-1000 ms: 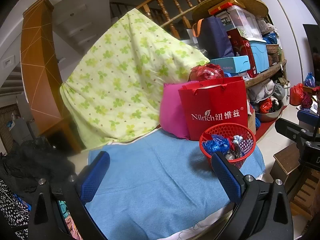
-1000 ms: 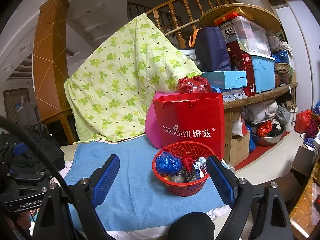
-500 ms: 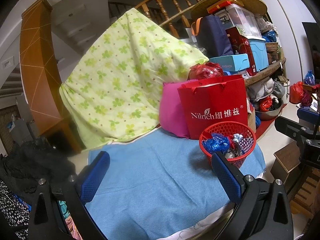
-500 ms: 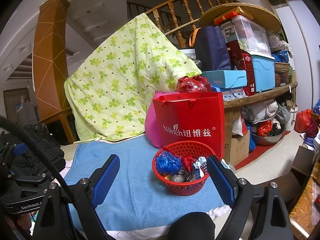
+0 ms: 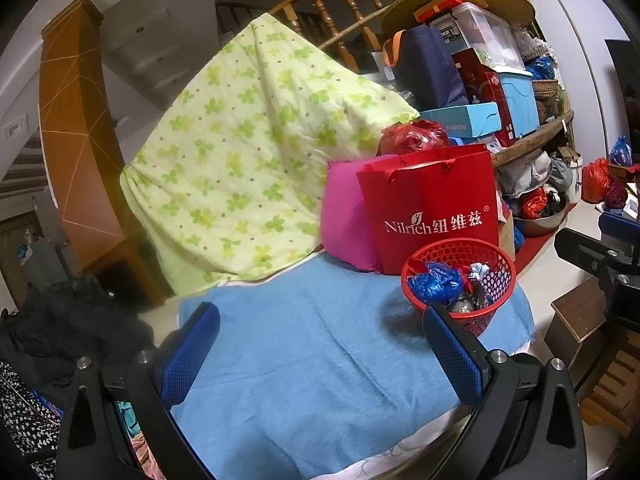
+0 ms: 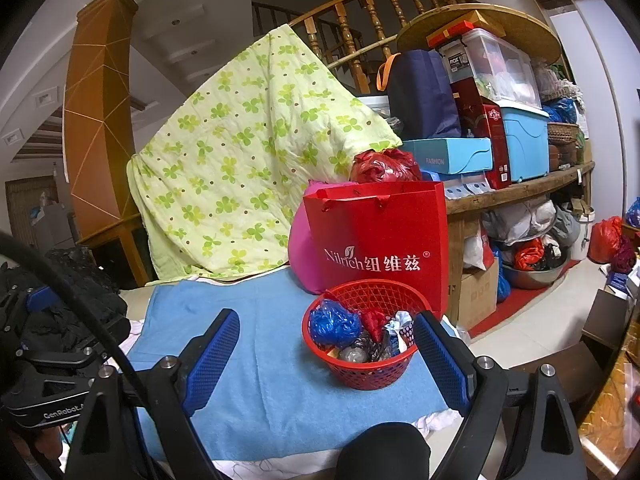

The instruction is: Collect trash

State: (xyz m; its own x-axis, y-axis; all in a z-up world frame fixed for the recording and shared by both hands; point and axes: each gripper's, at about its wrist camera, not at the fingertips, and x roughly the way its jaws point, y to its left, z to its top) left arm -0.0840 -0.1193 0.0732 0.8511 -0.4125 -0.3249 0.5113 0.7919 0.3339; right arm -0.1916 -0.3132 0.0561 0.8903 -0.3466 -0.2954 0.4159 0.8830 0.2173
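The left tool (image 5: 320, 340) and right tool (image 6: 326, 340) both point slightly downward, blue fingers spread wide, holding nothing.

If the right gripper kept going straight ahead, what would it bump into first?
Probably the blue towel: the open right gripper tilts slightly downward over it. The red plastic mesh basket of crumpled wrappers sits just inside its right finger and might get clipped, though depth is hard to judge.

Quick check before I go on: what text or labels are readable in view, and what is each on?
"Nilrich纽维兹 ®": red paper bag.
"FASHION": light blue box.
"ROX": label on the clear storage bin.
"GenRobot.A", cut off: left gripper's body.
Print on the dark red carton: too small to read.
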